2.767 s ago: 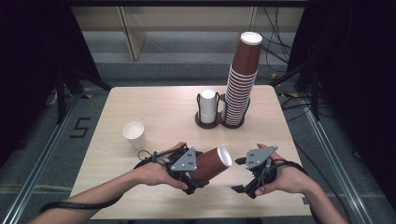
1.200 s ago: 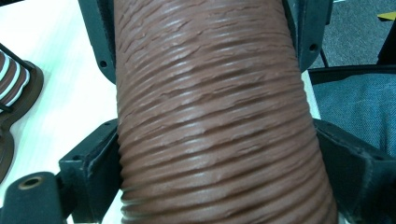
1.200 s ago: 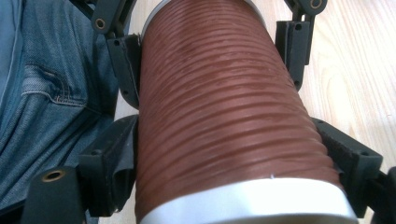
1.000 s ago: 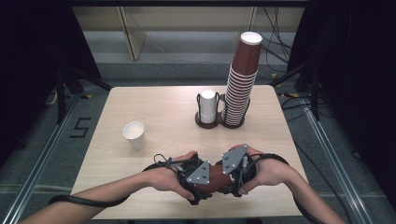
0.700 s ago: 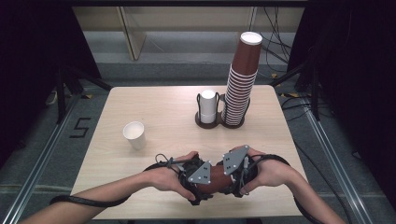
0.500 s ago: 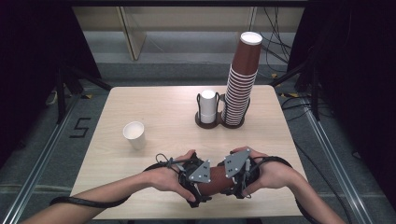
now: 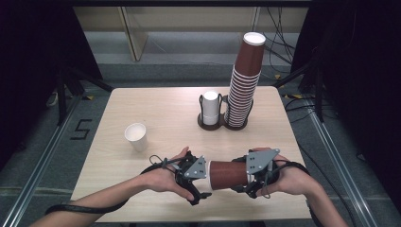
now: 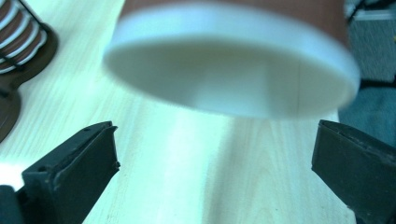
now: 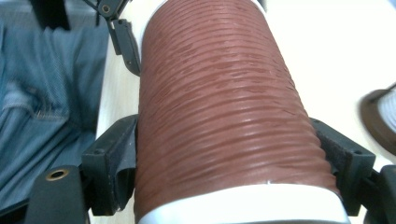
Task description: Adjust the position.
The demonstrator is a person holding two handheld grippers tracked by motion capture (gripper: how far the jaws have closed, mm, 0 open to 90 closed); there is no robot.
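Brown ribbed paper cup lies sideways above near edge of counter, at 6 o'clock from tall brown cup stack. Right claw clamps cup's body, pads pressed against both sides of ribbed wall. Left claw released; jaws have just been opening, now spread wide of cup's white rim. Single white cup upright at 10 o'clock from claws. White cup in wire holder just beside stack.
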